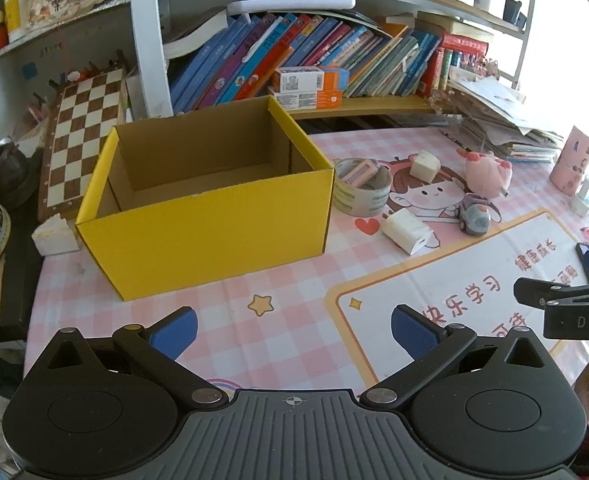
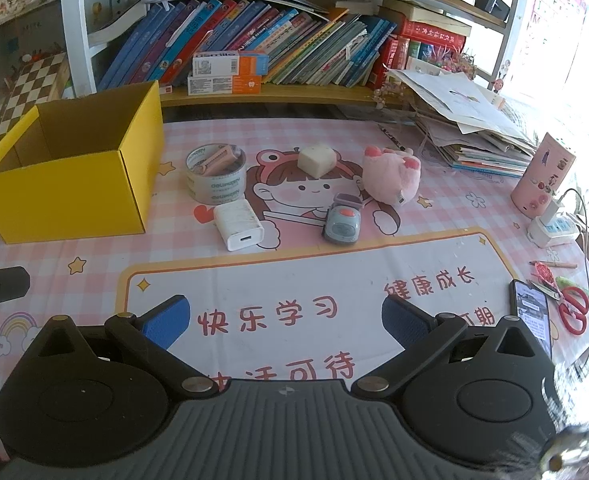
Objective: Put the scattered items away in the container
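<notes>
Yellow cardboard forms the one box, open-topped and empty, at the left of the mat. Beside it lie six loose things: one tape roll with a pink clip inside, one white charger, one toy car, one pale block and one pink plush. Two orange cartons sit on the shelf. Only the right view shows a phone and red scissors; only the left view shows the box's floor. Left gripper and right gripper both gape wide, holding nothing.
</notes>
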Motion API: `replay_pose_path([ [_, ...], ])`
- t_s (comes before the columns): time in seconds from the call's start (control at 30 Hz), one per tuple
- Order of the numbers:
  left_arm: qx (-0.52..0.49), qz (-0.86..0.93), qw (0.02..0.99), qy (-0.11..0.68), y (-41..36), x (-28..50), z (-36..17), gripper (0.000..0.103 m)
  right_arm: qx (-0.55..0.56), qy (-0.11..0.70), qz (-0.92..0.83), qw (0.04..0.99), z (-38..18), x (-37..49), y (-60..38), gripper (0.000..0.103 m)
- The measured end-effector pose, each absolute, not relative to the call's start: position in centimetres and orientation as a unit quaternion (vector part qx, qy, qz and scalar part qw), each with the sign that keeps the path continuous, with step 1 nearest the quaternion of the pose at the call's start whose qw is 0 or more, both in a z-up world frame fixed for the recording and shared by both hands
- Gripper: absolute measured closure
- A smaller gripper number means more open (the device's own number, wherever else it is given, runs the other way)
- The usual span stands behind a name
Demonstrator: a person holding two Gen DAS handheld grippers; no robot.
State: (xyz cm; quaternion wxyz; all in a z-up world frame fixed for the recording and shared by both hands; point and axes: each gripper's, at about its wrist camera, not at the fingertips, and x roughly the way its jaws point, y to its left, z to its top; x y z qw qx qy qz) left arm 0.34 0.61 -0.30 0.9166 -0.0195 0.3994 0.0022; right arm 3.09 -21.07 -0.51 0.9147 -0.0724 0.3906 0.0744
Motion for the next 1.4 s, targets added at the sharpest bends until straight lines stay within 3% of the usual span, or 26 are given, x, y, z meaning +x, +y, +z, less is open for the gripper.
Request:
replay_pose_path([
  [1.4,-0.032,-0.008,0.916,0.399,1.7,0.5,-0.3,0.000,-0.085,0.388,0.071,0.915,-0.3,2.9,-19.7,0.000],
])
